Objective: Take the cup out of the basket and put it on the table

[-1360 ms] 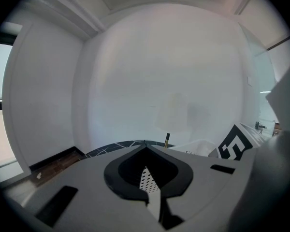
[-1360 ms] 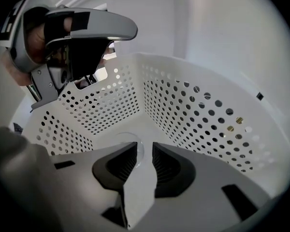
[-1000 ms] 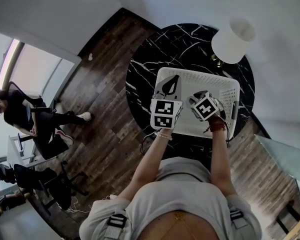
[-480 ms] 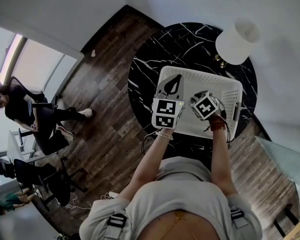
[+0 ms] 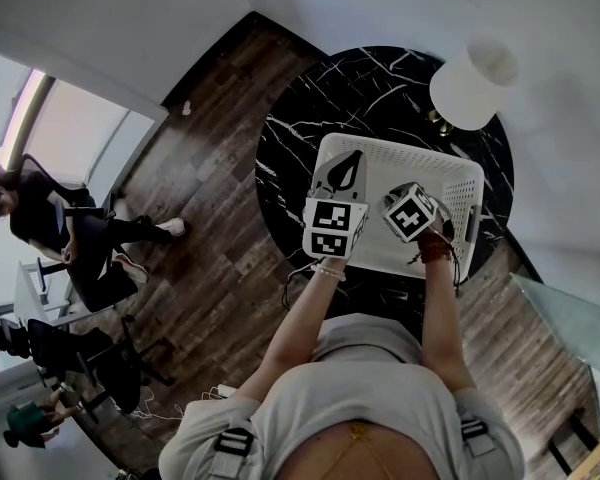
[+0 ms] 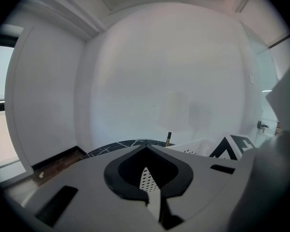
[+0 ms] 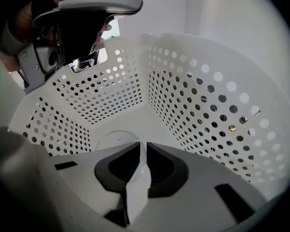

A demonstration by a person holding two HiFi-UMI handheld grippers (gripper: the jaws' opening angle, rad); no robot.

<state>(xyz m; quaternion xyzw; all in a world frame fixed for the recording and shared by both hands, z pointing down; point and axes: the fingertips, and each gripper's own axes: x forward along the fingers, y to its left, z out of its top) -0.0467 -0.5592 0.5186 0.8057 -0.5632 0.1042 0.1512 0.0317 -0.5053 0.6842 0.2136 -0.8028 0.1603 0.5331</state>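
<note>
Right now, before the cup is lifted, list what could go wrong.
The right gripper pinches only the thin clear wall of the cup; it could slip or tilt loose on lifting. The cup sits deep in the basket, so its tall perforated walls might catch it on the way up.

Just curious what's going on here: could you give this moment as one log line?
right gripper: shut on cup wall, inside basket | left gripper: shut, empty | cup: in basket

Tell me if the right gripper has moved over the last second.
No. The right gripper keeps its place over the white basket, in its right half, shut on the cup.
</note>
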